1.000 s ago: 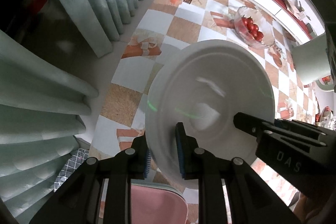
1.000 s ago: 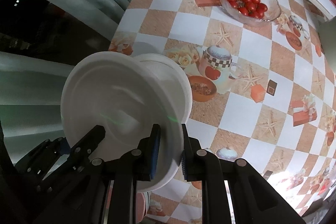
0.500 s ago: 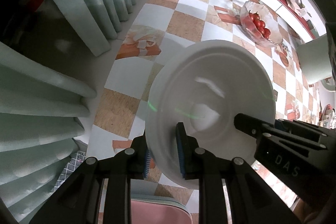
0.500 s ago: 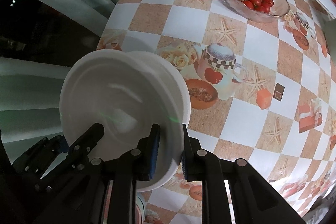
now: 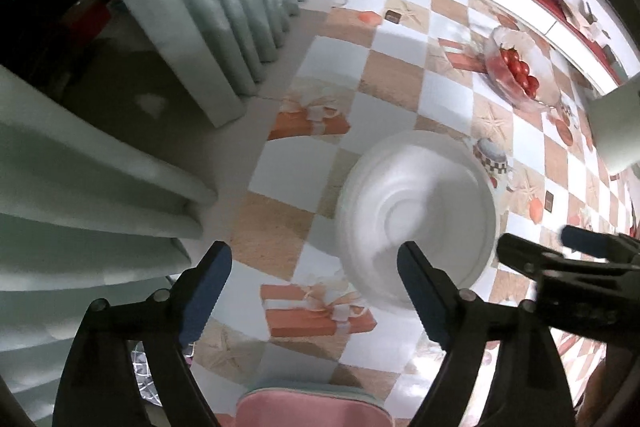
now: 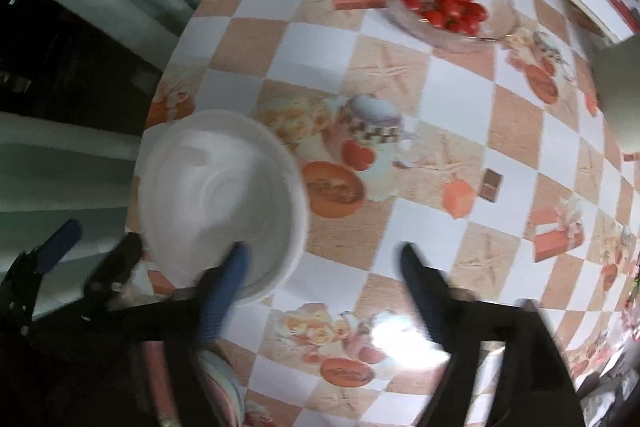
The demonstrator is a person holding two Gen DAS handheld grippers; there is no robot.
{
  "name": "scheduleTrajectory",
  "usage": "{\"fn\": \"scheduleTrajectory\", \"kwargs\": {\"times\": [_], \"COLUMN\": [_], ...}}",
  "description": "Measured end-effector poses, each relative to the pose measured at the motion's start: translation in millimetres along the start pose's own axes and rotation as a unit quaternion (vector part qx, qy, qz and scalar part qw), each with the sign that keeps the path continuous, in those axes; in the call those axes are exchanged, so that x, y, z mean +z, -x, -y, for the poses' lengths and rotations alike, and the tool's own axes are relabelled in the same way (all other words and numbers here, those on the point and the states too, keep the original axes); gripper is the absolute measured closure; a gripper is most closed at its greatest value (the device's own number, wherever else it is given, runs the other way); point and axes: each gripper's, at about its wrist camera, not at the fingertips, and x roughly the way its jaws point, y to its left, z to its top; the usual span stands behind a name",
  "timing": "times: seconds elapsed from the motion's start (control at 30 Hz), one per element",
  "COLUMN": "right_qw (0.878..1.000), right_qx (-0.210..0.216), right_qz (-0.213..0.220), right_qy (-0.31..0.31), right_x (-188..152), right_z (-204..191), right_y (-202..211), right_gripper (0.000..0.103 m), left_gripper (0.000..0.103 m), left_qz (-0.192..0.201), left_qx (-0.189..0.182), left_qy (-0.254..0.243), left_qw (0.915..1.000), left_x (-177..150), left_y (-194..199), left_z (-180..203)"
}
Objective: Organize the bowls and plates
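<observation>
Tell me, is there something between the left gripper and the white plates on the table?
Nothing visible. The left gripper is open just before the white plates, with only bare tablecloth between. The tomato bowl stands far behind them.

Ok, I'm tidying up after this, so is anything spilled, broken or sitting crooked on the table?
Nothing stands out. The white plates sit flat on the checked tablecloth, near its edge, and the glass bowl of tomatoes is upright with nothing spilled. The picture is blurred, so small chips would not show.

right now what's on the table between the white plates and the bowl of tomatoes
Only tablecloth: no object between the white plates and the tomato bowl, just a printed mug picture. The right wrist view shows it best.
</observation>
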Motion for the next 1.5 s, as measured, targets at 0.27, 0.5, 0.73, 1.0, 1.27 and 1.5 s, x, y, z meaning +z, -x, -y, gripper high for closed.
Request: {"fn": "scheduleTrajectory", "kwargs": {"times": [0.27,0.5,0.73,1.0,1.27,1.5], "right_qw": [1.000,1.000,1.000,1.000,1.000,1.000], "right_qx": [0.023,0.025,0.023,0.019,0.019,0.018], "right_qz": [0.007,0.008,0.009,0.011,0.012,0.011], "right_qy": [-0.002,0.009,0.011,0.011,0.013,0.010], "right_x": [-14,-25,-34,-43,-48,-50], "right_z": [7,-4,-7,-9,-12,-10], "right_y": [20,33,43,52,56,57], "right_gripper": [0.001,0.001,0.001,0.001,0.001,0.001], "left_gripper": [0.000,0.000,0.000,0.000,0.000,0.000], "left_qz": [-0.002,-0.004,-0.005,-0.003,-0.001,-0.004], "left_qx": [-0.001,-0.002,-0.004,-0.011,-0.014,-0.017], "left_qy": [0.006,-0.017,-0.013,-0.010,-0.009,-0.010], "left_qw": [1.0000,0.9998,0.9999,0.9999,0.9999,0.9998], "left_x": [-18,-32,-40,-46,-50,-53], "left_y": [14,31,42,52,57,57], "left_z": [-5,5,3,3,7,9]}}
